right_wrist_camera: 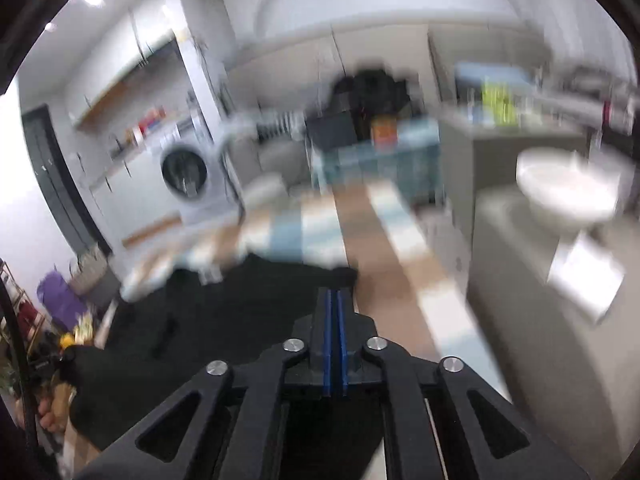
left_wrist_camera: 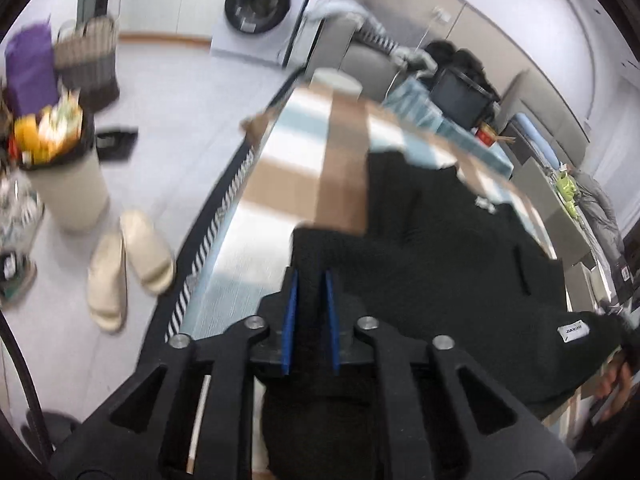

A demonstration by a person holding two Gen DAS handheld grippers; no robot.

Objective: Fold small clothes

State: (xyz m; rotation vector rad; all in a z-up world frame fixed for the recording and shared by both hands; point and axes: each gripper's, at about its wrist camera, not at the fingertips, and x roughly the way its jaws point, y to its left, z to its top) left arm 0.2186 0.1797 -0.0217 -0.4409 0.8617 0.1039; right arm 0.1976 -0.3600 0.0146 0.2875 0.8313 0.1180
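A black garment (left_wrist_camera: pixel 440 260) with a small white label (left_wrist_camera: pixel 574 330) lies spread over the table's brown, blue and white checked cloth (left_wrist_camera: pixel 288 184). My left gripper (left_wrist_camera: pixel 311 270) is at the garment's near left corner. Its blue pads stand a little apart with black cloth between them, and they do not visibly press on it. In the blurred right wrist view, my right gripper (right_wrist_camera: pixel 335 290) has its pads together on the garment's (right_wrist_camera: pixel 240 320) right corner, above the checked cloth (right_wrist_camera: pixel 372 240). A hand (left_wrist_camera: pixel 612 384) shows at the far right edge of the left wrist view.
Left of the table, on the floor, are pale slippers (left_wrist_camera: pixel 128 264), a full waste bin (left_wrist_camera: pixel 64 176) and a wicker basket (left_wrist_camera: pixel 90 60). A washing machine (left_wrist_camera: pixel 258 4) stands behind them. A black crate (left_wrist_camera: pixel 460 96) sits at the table's far end. To the right is a white basin (right_wrist_camera: pixel 568 188) on a grey cabinet.
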